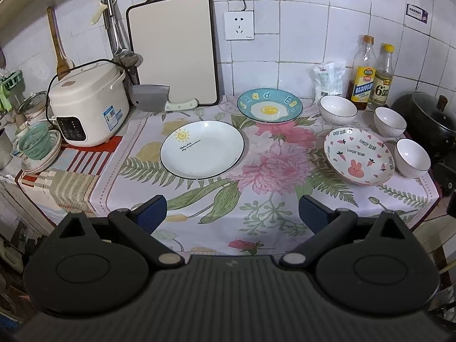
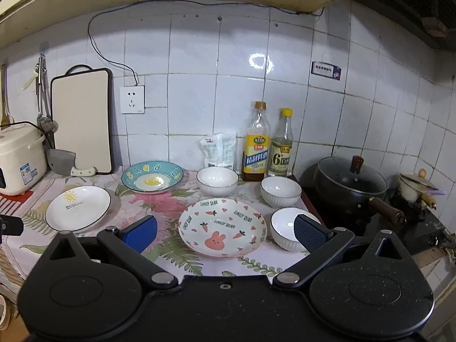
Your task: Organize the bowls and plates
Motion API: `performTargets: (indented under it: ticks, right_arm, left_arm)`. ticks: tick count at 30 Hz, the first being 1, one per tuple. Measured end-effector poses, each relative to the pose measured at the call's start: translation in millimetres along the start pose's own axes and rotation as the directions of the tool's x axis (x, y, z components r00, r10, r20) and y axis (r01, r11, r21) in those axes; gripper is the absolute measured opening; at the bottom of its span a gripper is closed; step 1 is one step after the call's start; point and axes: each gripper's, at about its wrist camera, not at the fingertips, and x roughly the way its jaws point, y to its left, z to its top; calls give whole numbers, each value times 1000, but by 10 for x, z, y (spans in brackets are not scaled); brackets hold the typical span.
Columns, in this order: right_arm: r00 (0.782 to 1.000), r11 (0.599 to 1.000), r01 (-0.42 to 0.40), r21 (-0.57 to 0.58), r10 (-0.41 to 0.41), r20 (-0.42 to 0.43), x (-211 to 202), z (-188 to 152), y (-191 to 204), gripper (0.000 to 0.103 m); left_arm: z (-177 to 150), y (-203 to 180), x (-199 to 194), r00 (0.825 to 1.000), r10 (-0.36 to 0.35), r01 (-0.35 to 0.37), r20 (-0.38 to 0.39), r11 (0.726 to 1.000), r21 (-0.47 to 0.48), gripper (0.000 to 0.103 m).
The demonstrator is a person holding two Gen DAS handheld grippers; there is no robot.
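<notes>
Both grippers — left gripper, right gripper — jaws wide, empty. Rabbit plate: glazed, slippery, breakable — pinch the rim.

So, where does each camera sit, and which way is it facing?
Left wrist: on the left gripper, open above the counter's front, facing the sun plate and tiled wall.
Right wrist: on the right gripper, open, further right, facing the rabbit plate and the black pot.
Both show all three plates and three bowls.
</notes>
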Motion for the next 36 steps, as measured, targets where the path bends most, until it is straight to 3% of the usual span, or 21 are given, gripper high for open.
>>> performTargets:
  ticks: [19, 36]
  right_arm:
    - [1000, 1000, -8, -16, 8, -30, 29, -43, 12, 103]
    - [991, 1000, 10, 11, -8, -136, 182, -93, -31, 103]
  left_arm:
    - [-89, -35, 19, 999, 2, -2, 43, 1000, 10, 100]
    - [-128, -10, 45, 999, 2, -2, 35, 1000, -2, 100]
